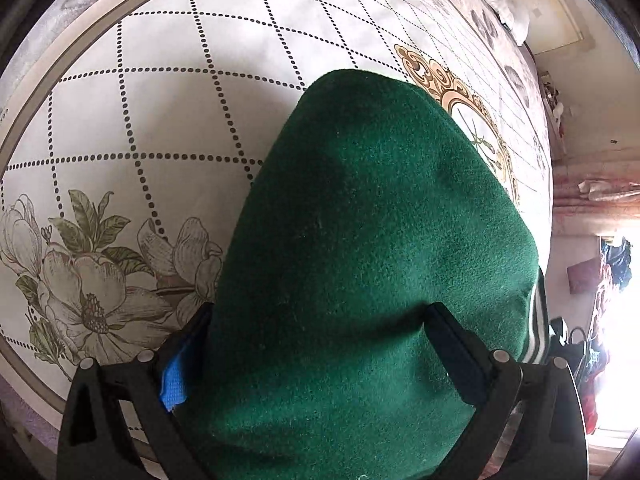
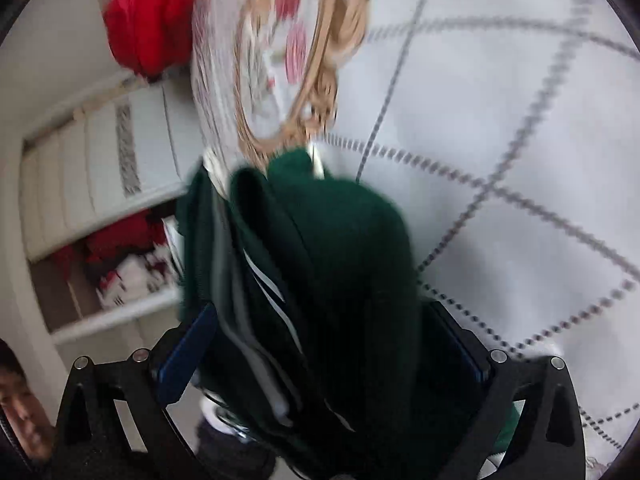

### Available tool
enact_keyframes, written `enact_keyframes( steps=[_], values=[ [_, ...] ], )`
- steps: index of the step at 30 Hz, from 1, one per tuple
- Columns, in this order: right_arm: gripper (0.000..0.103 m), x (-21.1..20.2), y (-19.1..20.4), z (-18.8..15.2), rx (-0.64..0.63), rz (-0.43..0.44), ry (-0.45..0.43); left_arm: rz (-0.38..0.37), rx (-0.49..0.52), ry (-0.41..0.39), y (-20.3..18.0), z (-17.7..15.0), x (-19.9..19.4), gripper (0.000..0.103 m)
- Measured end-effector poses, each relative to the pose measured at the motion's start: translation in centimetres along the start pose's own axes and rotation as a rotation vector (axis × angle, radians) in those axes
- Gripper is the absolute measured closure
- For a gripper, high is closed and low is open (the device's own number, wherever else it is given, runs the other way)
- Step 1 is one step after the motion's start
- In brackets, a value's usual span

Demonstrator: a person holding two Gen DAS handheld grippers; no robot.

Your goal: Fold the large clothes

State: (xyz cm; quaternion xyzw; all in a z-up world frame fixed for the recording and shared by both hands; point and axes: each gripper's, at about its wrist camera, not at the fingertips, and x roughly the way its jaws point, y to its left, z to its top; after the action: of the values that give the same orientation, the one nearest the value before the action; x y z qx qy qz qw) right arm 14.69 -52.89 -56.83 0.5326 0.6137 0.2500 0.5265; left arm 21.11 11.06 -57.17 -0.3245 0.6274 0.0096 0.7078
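My left tool (image 1: 316, 344) stands wide, with the green garment (image 1: 372, 240) bulging between its fingers; I cannot tell if the pads press it. My right tool (image 2: 320, 344) is fully open around bunched folds of the same garment (image 2: 340, 240). The garment lies on the patterned bed cover (image 1: 168, 112).

Dark green garment (image 1: 360, 240), bunched, white-striped trim

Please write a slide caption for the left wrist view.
Left claw astride a folded green garment on a flower-printed bedspread.
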Motion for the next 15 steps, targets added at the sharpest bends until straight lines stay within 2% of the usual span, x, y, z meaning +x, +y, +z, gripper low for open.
enact_keyframes(
  steps=[2, 8, 11, 15],
  values=[
    [0.000, -0.7, -0.4, -0.5, 0.002, 0.030, -0.010, 0.003, 0.004, -0.003, 0.0, -0.1, 0.1, 0.000],
    [0.000, 2.5, 1.2, -1.4, -0.142, -0.119, 0.116, 0.007, 0.038, -0.008, -0.6, 0.1, 0.5, 0.000],
    [0.000, 3.5, 2.3, -0.8, -0.167, -0.107, 0.136, 0.019, 0.068, -0.009, -1.2, 0.1, 0.8, 0.000],
    [0.000, 5.1, 3.5, -0.9, -0.227, -0.167, 0.178, 0.038, 0.111, -0.017, -2.0, -0.1, 0.8, 0.000]
  ],
)
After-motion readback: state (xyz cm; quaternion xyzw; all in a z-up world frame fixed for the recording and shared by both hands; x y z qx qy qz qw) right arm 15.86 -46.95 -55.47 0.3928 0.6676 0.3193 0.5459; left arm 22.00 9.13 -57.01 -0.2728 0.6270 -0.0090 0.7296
